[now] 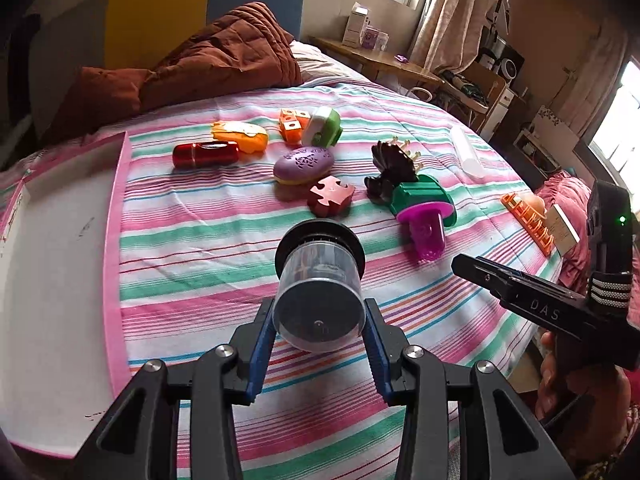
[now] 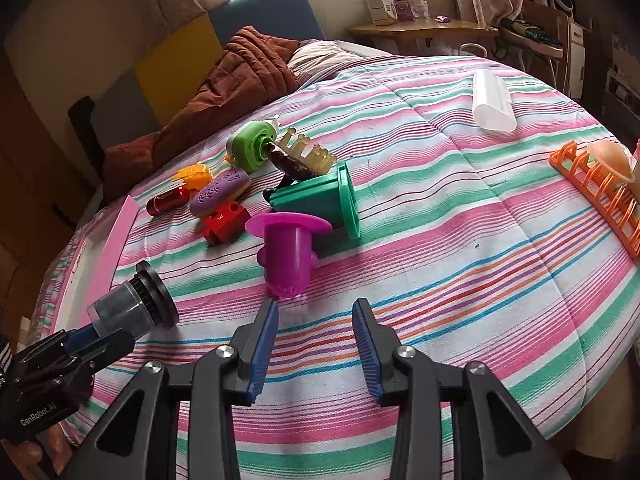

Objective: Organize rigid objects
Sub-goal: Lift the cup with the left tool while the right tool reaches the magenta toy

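A pink-rimmed white tray [image 1: 60,264] lies at the left edge of the bed [image 1: 224,240], on its striped cover. The left claw [image 1: 320,340] grips a clear cylindrical jar [image 1: 320,292] with a black ribbed cap. Both blue pads press on the jar's clear body, and the cap end points away from the claw. The jar is held above the striped cover, just right of the tray.

Beyond the jar, a group of small rigid items lies on the cover. From left to right in the left wrist view:
- a red cylinder [image 1: 205,154]
- an orange and yellow piece [image 1: 242,136]
- a purple oval case [image 1: 303,165]
- an orange block [image 1: 293,123]
- a green and white roller [image 1: 323,127]
- a red puzzle-shaped block [image 1: 331,195]
- a dark brown comb-like clip [image 1: 390,168]
- a green flanged mould [image 1: 424,196]
- a purple flanged cup [image 1: 426,232]

The green mould and the purple cup touch. The clip rests against the green mould.

The right claw [image 2: 315,316] hovers low over the cover with nothing between its pads, at medium width. The purple cup sits just ahead of its left pad [image 2: 266,344].

Further right, well apart from the group, lie a white translucent tube [image 2: 492,100] and an orange rack [image 2: 600,196] at the bed edge
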{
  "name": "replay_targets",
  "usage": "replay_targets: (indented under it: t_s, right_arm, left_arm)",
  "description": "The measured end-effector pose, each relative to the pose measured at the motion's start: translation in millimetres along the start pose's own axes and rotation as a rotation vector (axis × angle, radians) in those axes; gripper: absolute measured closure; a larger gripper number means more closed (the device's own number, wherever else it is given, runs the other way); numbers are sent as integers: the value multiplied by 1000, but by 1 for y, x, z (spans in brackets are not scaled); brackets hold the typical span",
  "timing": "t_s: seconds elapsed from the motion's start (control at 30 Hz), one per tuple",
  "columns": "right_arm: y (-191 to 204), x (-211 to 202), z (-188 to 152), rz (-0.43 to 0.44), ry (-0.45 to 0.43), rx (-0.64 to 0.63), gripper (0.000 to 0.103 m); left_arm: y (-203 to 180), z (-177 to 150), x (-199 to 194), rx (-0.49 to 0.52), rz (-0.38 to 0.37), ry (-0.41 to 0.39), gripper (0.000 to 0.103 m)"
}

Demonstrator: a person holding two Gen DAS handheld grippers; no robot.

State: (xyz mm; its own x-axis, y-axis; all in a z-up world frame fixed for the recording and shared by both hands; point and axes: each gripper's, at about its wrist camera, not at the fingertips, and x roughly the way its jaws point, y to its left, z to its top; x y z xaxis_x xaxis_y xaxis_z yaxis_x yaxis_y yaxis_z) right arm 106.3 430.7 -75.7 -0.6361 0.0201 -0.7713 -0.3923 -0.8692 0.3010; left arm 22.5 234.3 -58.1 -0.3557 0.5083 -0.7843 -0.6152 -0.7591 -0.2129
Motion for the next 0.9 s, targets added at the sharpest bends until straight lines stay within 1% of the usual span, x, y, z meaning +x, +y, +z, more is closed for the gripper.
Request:
replay_targets:
  t_s: [0.07,0.2,0.27,0.4,0.43,0.5,0.6,0.63,0.67,0.7,0.8,0.9]
  right_arm:
    - [4,1,1,3,0,-8,65]
    - [7,2,1,-2,2,-13,65]
    - [7,5,3,-7,3,-14,65]
    - [13,16,8,-16,14,-36,65]
    - [15,21,9,-27,24,-45,65]
    - [18,30,11,-19,33,-47,65]
    - [22,37,16,-9,8,-52,65]
    - [22,40,18,-2,11,-53,67]
    - [24,40,20,-7,16,-58,73]
    - [25,39,21,-8,24,-61,73]
    - [26,27,21,33,46,-54,74]
    - [26,13,20,54,69,-40,74]
  left_arm:
    - [4,4,-2,-18,0,-13,61]
    - [7,13,-1,-19,11,-22,61]
    - [3,14,5,-1,21,-9,61]
    - [-2,16,6,33,38,-31,61]
    - [-2,17,6,30,37,-33,61]
    - [0,18,6,20,31,-40,61]
    - [3,15,6,5,16,-48,60]
    - [3,14,6,3,14,-48,60]
    - [3,12,5,2,14,-50,60]
    - [3,10,4,0,14,-52,60]
    - [4,4,2,-6,9,-55,60]
    - [5,-2,3,-16,-1,-56,59]
